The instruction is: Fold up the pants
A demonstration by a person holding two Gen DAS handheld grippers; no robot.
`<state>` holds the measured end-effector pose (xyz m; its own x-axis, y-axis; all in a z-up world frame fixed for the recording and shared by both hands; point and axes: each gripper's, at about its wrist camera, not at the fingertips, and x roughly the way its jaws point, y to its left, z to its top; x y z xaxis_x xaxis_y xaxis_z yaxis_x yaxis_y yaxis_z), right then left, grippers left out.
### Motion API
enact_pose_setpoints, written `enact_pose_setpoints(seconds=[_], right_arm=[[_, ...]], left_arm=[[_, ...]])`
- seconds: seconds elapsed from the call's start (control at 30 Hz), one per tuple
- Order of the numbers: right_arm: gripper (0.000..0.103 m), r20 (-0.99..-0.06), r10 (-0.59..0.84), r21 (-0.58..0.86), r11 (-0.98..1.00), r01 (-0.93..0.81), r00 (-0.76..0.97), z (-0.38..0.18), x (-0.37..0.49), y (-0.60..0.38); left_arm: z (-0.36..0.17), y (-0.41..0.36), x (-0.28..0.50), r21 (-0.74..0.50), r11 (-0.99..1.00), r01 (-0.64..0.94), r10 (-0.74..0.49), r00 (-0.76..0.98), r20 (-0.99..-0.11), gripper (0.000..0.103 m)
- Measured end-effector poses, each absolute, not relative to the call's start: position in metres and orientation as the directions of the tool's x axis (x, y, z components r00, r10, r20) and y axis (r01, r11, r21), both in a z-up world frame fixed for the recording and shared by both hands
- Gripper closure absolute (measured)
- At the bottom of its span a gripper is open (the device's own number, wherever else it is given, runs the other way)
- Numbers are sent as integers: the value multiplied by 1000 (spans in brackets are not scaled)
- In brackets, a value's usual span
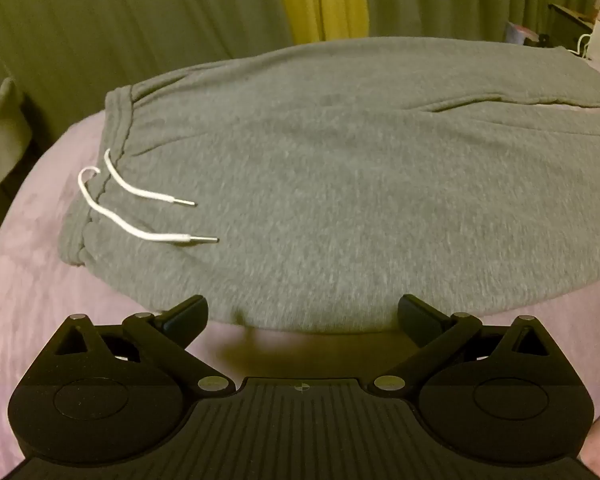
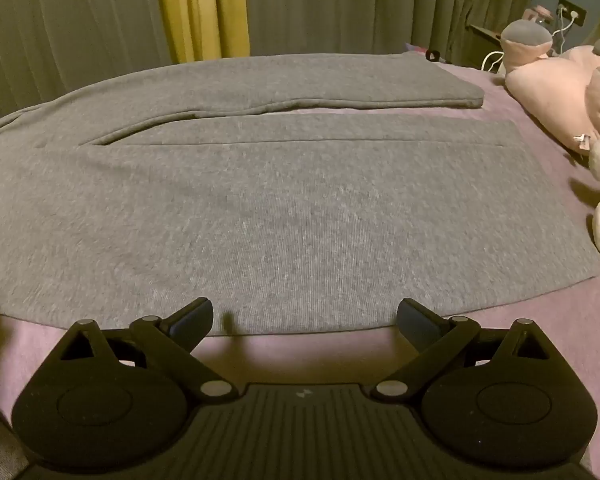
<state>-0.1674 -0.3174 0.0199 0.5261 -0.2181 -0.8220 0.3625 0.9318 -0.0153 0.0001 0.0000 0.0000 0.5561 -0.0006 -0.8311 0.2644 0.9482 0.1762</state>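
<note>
We see the grey sweatpants (image 1: 320,184) spread flat on the bed (image 1: 32,280), waistband left with white drawstrings (image 1: 140,216) loose, legs side by side for folding. Our left hand-held gripper (image 1: 302,316) and right hand-held gripper (image 2: 304,318) hover at the near edge, fingers apart, holding nothing, probably lining up a grasp.

The pants (image 1: 340,184) were grey sweatpants, spread flat on the bed (image 1: 28,288) in front of me. Their gathered waistband (image 1: 114,148) lay to my left, with two white drawstrings (image 1: 140,194) trailing across the fabric. The legs (image 2: 300,184) ran off to my right, side by side, slightly parted, the far one ending in a hemmed cuff (image 2: 474,100).
</note>
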Motion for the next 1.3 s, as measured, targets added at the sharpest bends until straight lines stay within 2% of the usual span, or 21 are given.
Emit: enact_pose_setpoints(seconds=[1.3], right_arm=[[4,-823,-218,-14,931,365,525,21,-168,-317]], left_arm=[[0,0,0,177,948,265,2,552,-834,0]])
